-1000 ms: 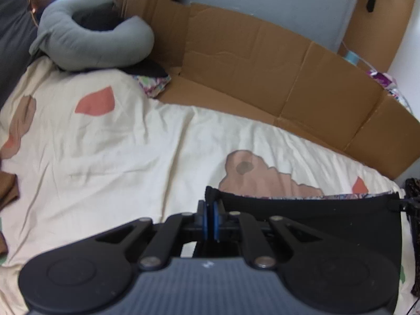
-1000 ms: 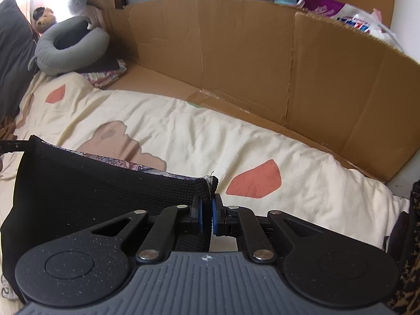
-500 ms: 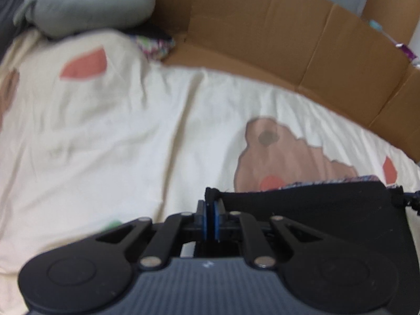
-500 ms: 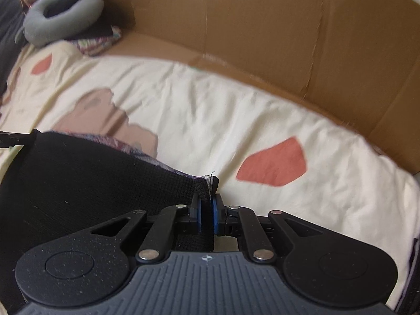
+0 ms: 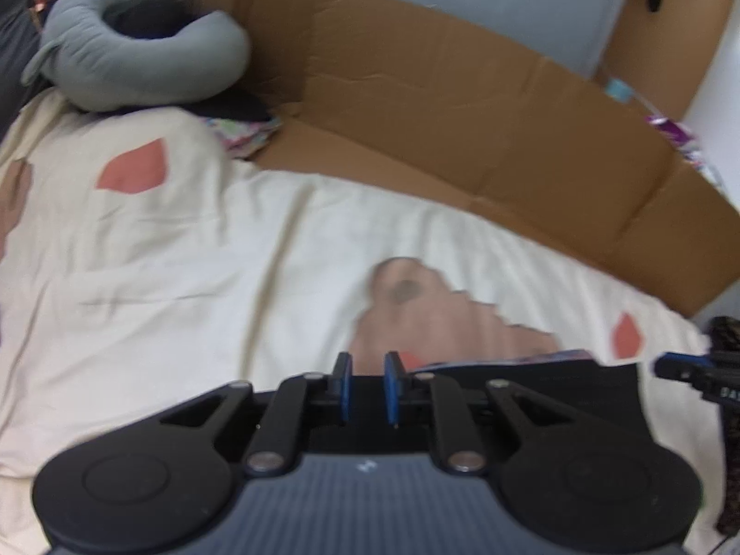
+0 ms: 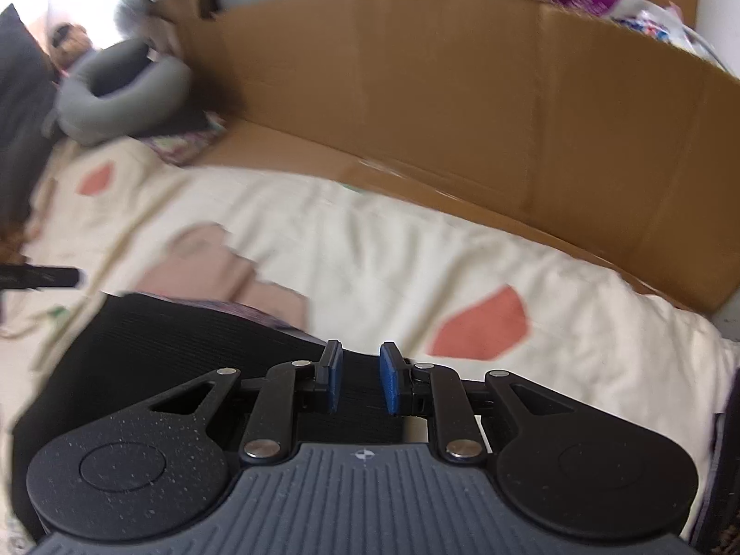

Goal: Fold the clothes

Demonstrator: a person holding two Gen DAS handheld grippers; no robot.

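Both grippers have let go since a second ago: then each pinched a top corner of the black garment [image 6: 152, 370], now the blue pads stand apart and the cloth lies on the bed. On my left gripper [image 5: 367, 386] the jaws are opening, with nothing pressed between them; I see bedsheet [image 5: 231, 249] and the dark hem beyond the gap. On my right gripper [image 6: 360, 379] the jaws are opening too; ribbed black fabric shows behind the gap, but the pads do not press on it.

Garment lies flat on the cream sheet, long axis running across the bed from one gripper to the other, roughly parallel to the cardboard wall [image 6: 462, 106]. Its far edge faces the cardboard, with a strip of patterned cloth [image 5: 508, 360] peeking out beneath it. In the left view I catch the right gripper's blue tip at the far right, just beside the garment's corner.

Grey neck pillow [image 5: 138, 60] sits at the bed's far left end, well apart. Both views are blurred.
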